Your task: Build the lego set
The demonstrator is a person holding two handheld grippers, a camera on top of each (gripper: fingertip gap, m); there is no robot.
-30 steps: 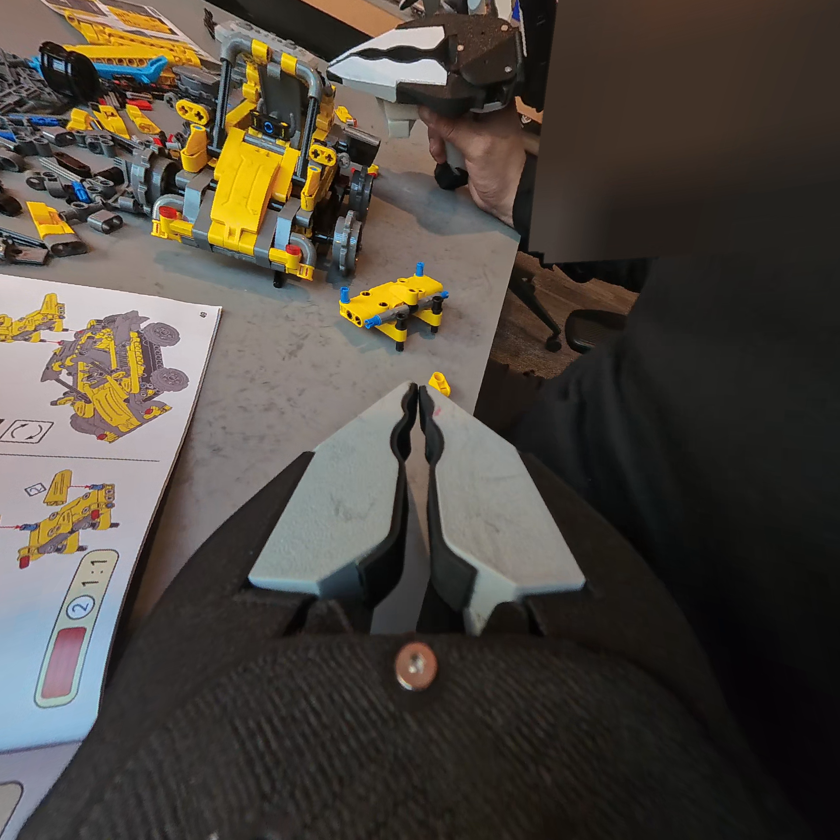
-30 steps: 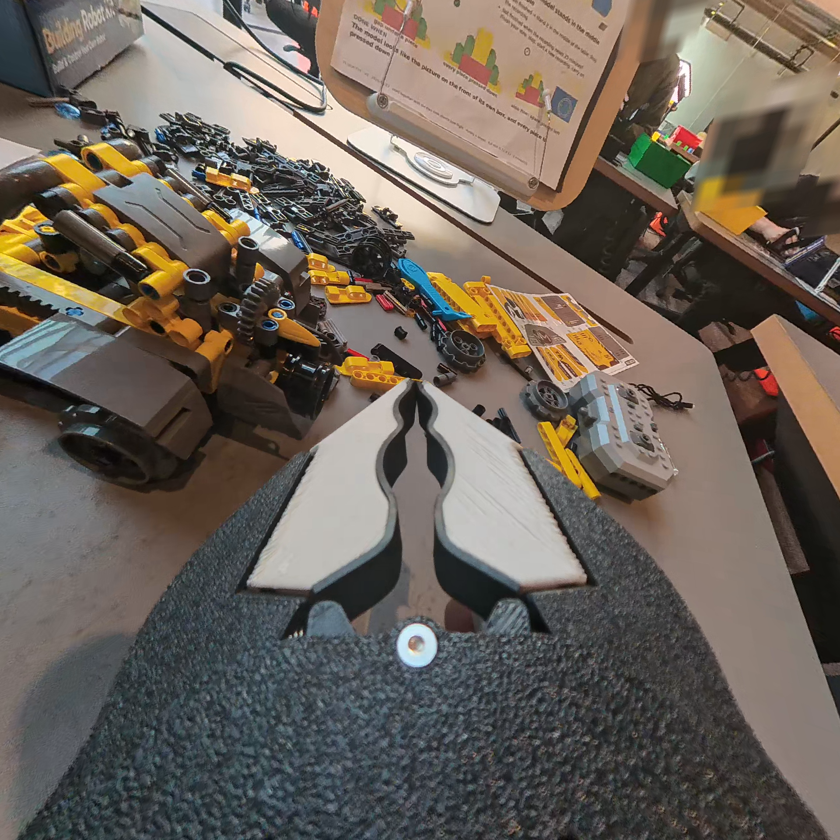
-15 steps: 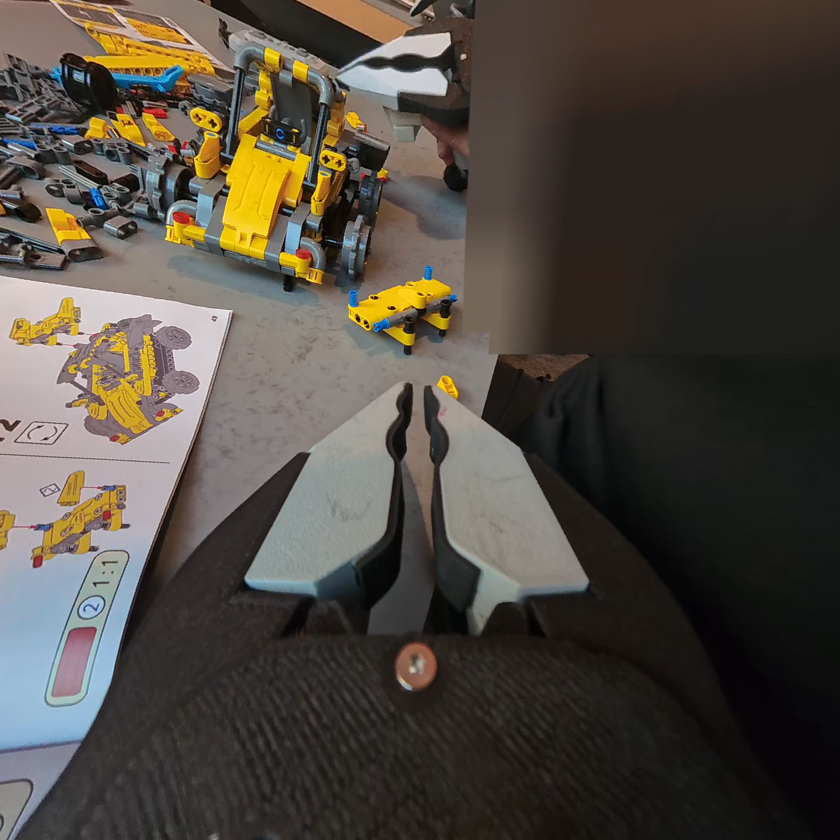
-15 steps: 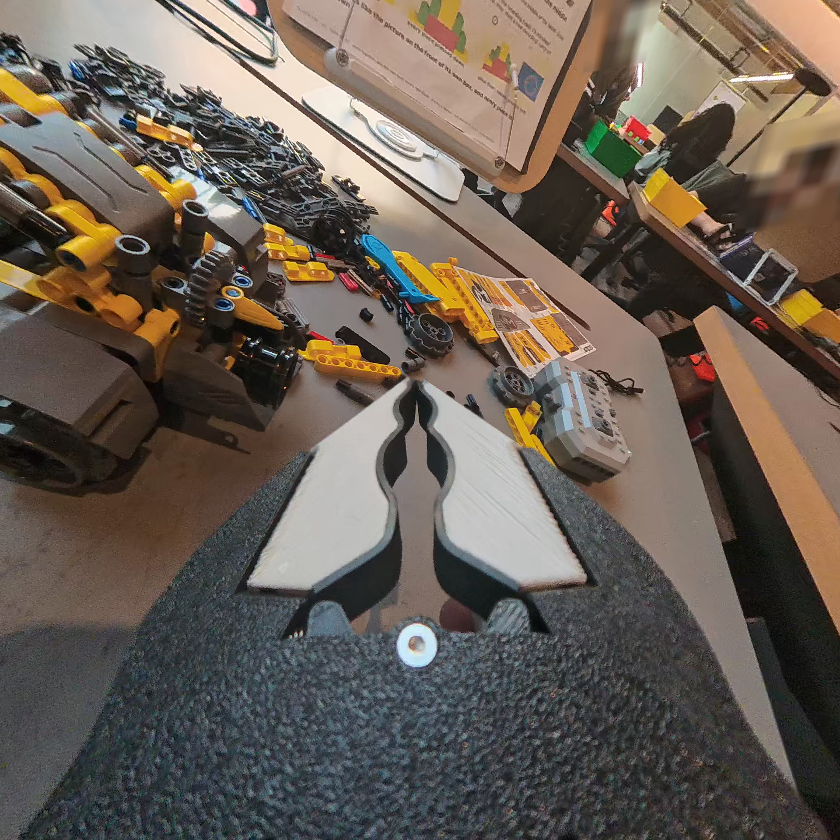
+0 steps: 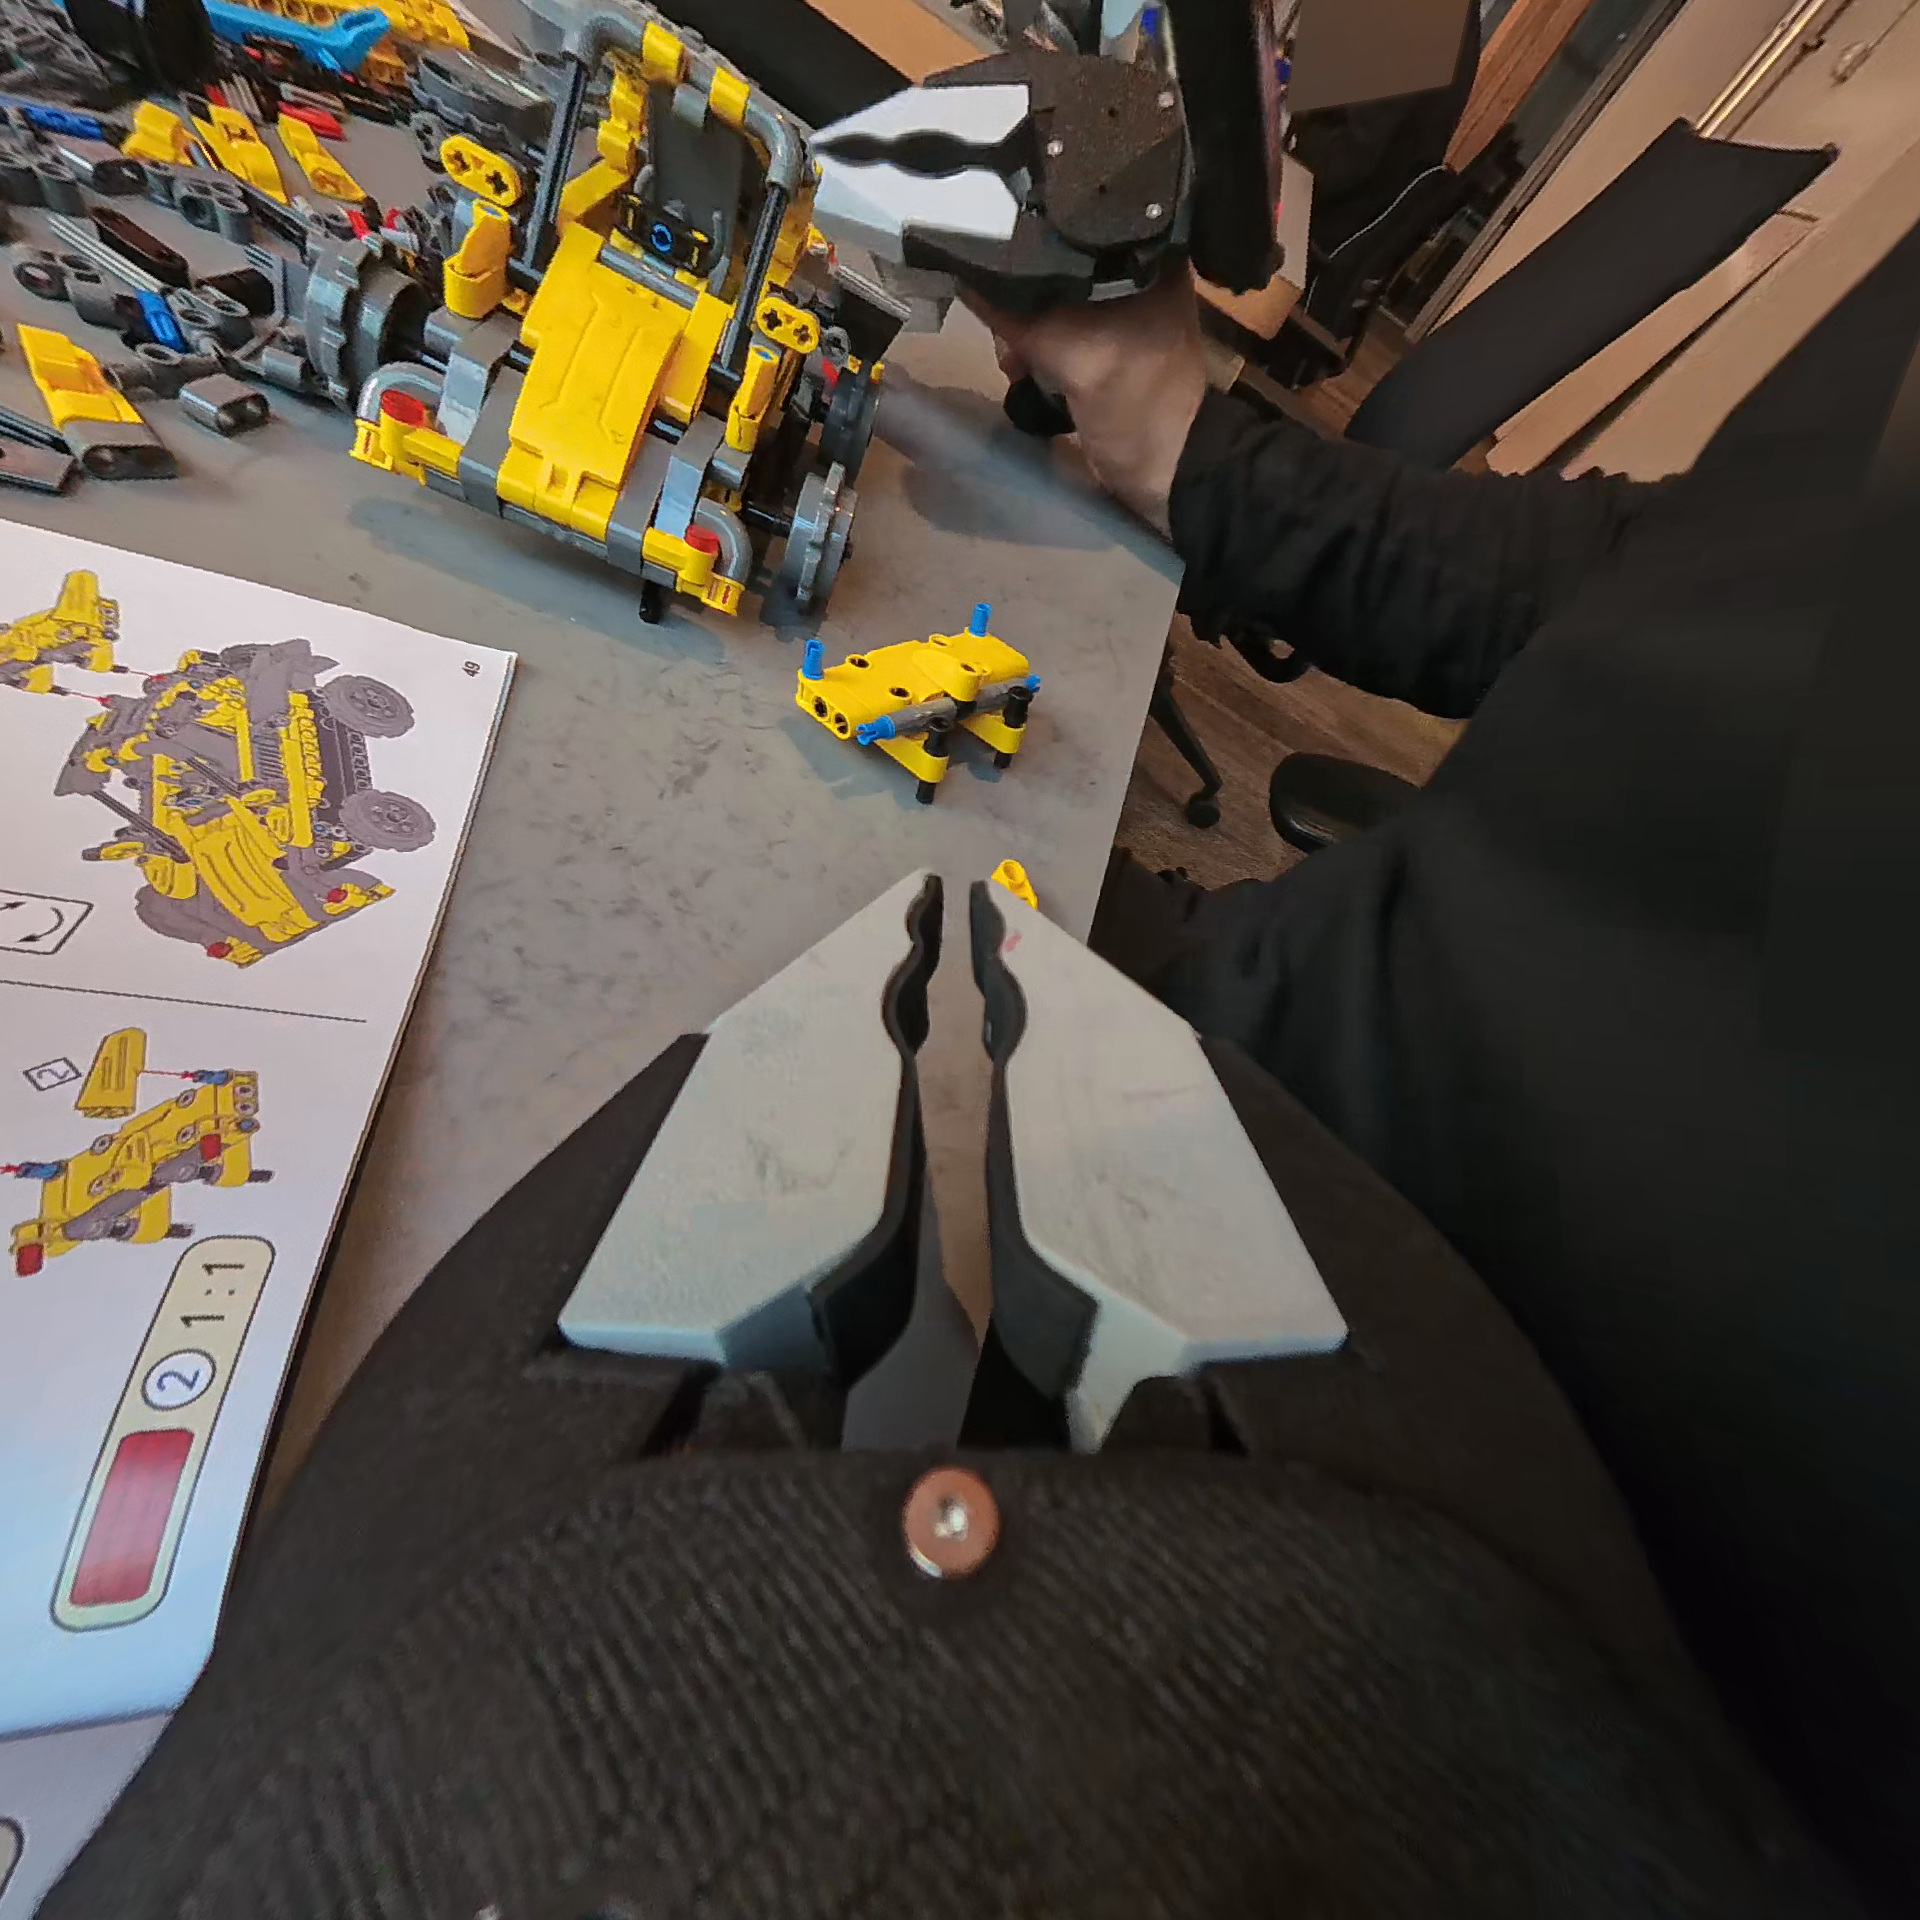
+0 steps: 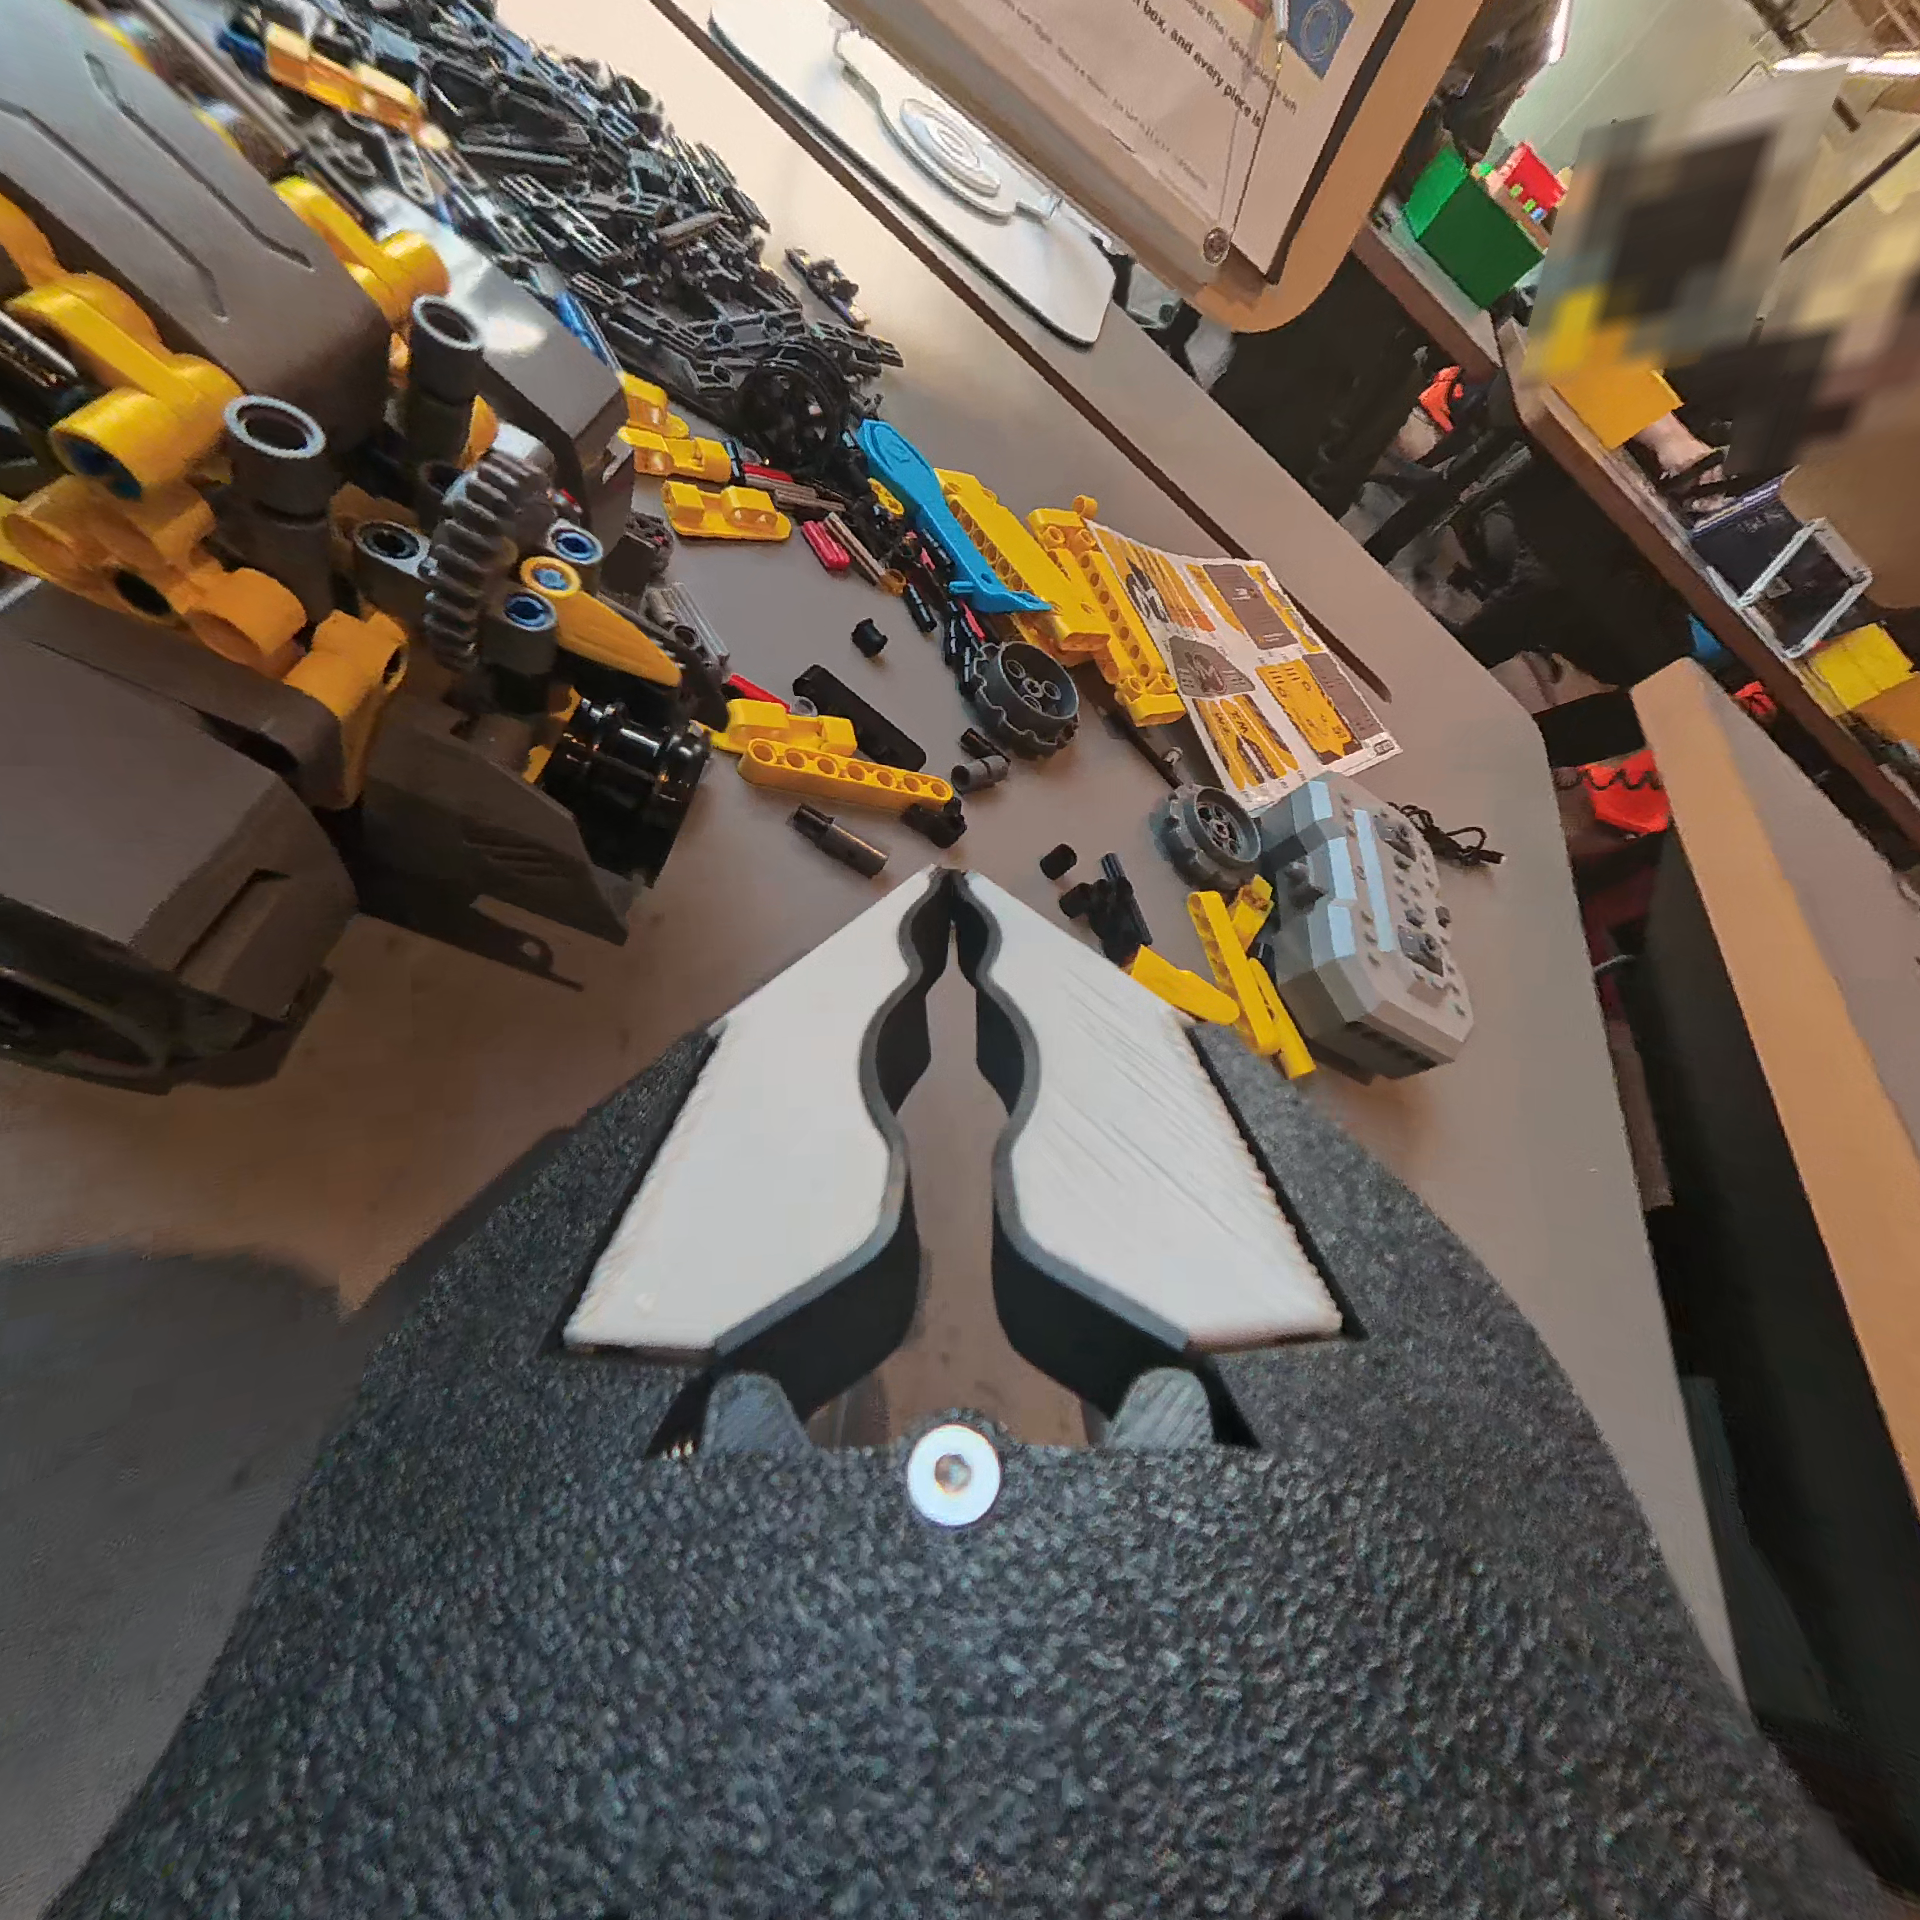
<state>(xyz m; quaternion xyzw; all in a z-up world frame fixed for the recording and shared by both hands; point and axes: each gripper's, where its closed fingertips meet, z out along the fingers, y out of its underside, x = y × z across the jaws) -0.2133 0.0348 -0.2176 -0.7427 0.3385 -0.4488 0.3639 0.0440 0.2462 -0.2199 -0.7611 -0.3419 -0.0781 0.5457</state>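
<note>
Left gripper (image 5: 951, 883): held low over the near corner of the grey table (image 5: 623, 831), fingers pointing forward and slightly down. Jaws stand a narrow slit apart, tips not touching, nothing between them. A small yellow piece (image 5: 1013, 883) lies just beside the right fingertip, near the table edge. Ahead of it, apart, sits a small yellow sub-assembly (image 5: 920, 698) with blue and black pins.

To its left an open instruction booklet (image 5: 229, 935) lies flat, showing printed diagrams of a yellow vehicle; its writing is not reported. Beyond stands the yellow and grey model vehicle (image 5: 623, 353), with loose parts (image 5: 156, 260) spread at far left.

Right gripper (image 6: 951, 878): seen from the left wrist view raised above the table's far edge, gripped from below by a hand (image 5: 1101, 395) in a dark sleeve, fingers pointing toward the model. Jaws closed tip to tip, empty. Its own view shows the tips hovering above a scatter of yellow beams (image 6: 842, 774) and black pins (image 6: 836, 840). A grey control unit (image 6: 1361, 925) lies to the right, a sticker sheet (image 6: 1247, 665) behind it.

Room: a board with a printed sheet (image 6: 1143, 94) stands at the back of the table; further desks with coloured bins (image 6: 1465, 223) are beyond.
</note>
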